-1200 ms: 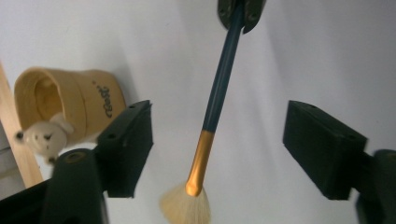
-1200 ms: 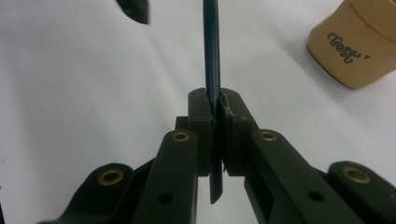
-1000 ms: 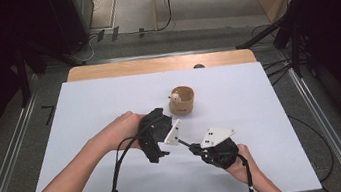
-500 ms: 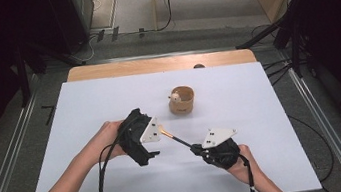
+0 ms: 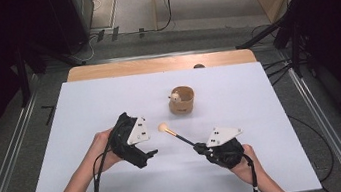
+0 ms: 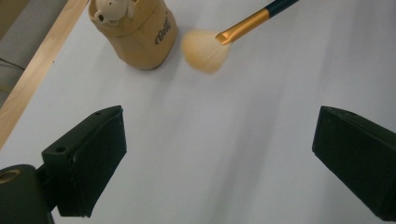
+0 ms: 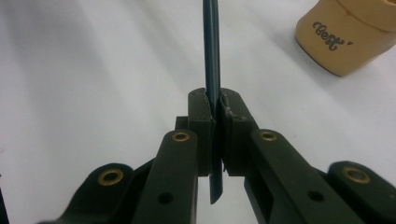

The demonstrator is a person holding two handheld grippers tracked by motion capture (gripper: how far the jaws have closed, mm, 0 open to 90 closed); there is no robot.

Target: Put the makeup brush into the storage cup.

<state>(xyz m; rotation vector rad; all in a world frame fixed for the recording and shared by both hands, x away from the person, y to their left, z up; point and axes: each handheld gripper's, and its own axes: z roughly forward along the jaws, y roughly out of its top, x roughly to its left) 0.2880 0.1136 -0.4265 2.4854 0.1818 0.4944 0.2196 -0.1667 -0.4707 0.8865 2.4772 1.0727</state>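
Note:
A makeup brush (image 5: 176, 134) with cream bristles, a gold ferrule and a dark teal handle hangs level over the white table. My right gripper (image 5: 199, 147) is shut on the handle's end (image 7: 211, 46), and the bristles (image 6: 205, 49) point at the left gripper. My left gripper (image 5: 145, 139) sits just left of the brush head; its jaws have just been opening and stand wide, with only bare table between them (image 6: 217, 121). A tan cup (image 5: 182, 100) with a small bear figure inside stands upright behind the brush head.
The white table top (image 5: 269, 163) ends at a wooden strip (image 5: 159, 65) along its far edge. Metal rails run along both sides of the table. Cables trail from both grippers toward the near edge.
My left gripper has drawn back to the left and toward the person, away from the brush head it was beside, and its jaws have opened wider. The right gripper and brush have stayed put.

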